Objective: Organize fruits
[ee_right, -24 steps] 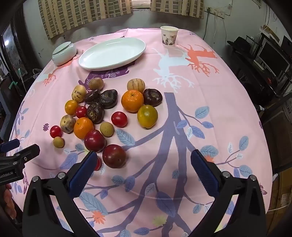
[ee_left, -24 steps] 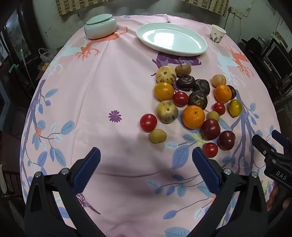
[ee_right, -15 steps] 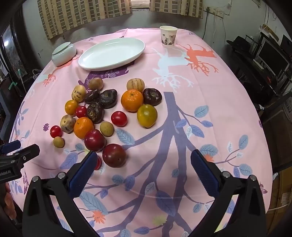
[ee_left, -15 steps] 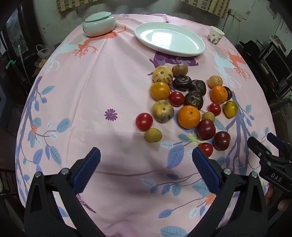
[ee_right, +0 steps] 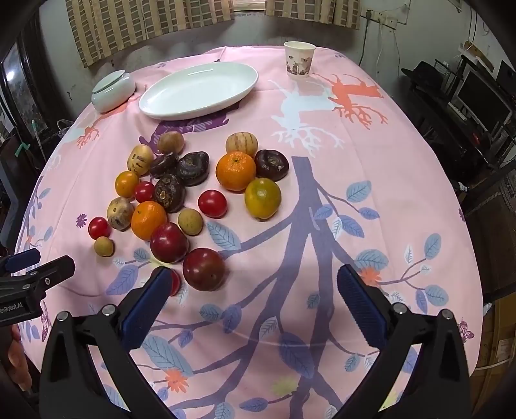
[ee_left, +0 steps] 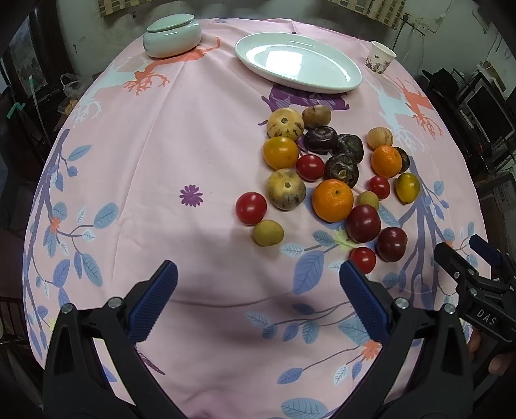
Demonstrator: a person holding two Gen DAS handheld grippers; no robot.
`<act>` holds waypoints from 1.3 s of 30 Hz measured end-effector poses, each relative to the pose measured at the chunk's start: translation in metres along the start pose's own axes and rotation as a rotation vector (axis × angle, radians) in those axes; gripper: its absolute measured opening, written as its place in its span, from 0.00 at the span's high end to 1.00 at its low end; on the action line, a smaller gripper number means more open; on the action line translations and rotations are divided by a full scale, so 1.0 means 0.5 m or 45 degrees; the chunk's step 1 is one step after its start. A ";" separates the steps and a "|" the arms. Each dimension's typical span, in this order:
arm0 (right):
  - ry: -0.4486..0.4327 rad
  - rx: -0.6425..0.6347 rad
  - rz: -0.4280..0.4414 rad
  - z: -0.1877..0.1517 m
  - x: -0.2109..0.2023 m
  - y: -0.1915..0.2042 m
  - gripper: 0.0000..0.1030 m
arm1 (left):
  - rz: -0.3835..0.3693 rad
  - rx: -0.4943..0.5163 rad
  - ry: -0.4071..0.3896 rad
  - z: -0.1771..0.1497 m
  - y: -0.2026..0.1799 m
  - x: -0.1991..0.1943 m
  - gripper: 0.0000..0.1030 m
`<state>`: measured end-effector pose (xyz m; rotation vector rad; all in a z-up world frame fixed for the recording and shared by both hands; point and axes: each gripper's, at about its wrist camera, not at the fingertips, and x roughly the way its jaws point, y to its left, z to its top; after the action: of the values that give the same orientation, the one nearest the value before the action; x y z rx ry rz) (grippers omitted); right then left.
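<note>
Fruit pile on a pink-clothed counter, striped curtains behind.
The fruits lie loose near the white plate; left hand-held gripper and right hand-held gripper hang spread, empty; the left view has edged nearer.

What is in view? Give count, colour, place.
Oranges: 2, orange, mid-cluster
Small tomatoes: 4, red, across cluster
Plums: 2, dark red, cluster's near edge
Wrinkled fruits: 4, purple-brown, cluster's far part
Striped fruits: 3, cream, cluster
Yellowish fruits: 2, orange-yellow, cluster's sides
Tan fruits: 2, tan, cluster
Brown fruit: 1, brown, far edge
Plate: 1, white, far side
Lidded jar: 1, pale green, far left
Paper cup: 1, white, far right
Tablecloth: 1, pink, underneath
Left gripper: 1, black-blue, open, near edge
Right gripper: 1, black-blue, open, near edge
</note>
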<state>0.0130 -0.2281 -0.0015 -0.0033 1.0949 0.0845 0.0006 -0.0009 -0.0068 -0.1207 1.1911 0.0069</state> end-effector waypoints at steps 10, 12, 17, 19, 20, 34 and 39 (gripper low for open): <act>0.004 0.000 0.003 -0.003 0.000 0.001 0.01 | 0.014 -0.002 0.015 -0.004 0.000 0.008 0.02; 0.007 0.000 0.004 -0.005 0.002 0.002 0.01 | 0.017 -0.006 0.021 -0.005 0.001 0.010 0.02; 0.007 0.000 0.004 -0.005 0.003 0.002 0.01 | 0.027 -0.010 0.023 -0.006 0.003 0.011 0.02; 0.009 0.001 0.005 -0.004 0.002 0.001 0.01 | 0.025 -0.008 0.024 -0.006 0.004 0.011 0.02; 0.009 0.002 0.004 -0.005 0.002 0.001 0.01 | 0.025 -0.006 0.023 -0.006 0.003 0.011 0.02; 0.009 0.002 0.007 -0.007 0.002 0.002 0.01 | 0.025 0.001 0.016 -0.004 -0.001 0.008 0.02; 0.011 0.003 0.007 -0.007 0.002 0.002 0.01 | 0.026 -0.001 0.018 -0.004 0.000 0.008 0.02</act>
<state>0.0102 -0.2272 -0.0041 0.0014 1.1036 0.0884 0.0004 -0.0016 -0.0113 -0.1092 1.2060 0.0243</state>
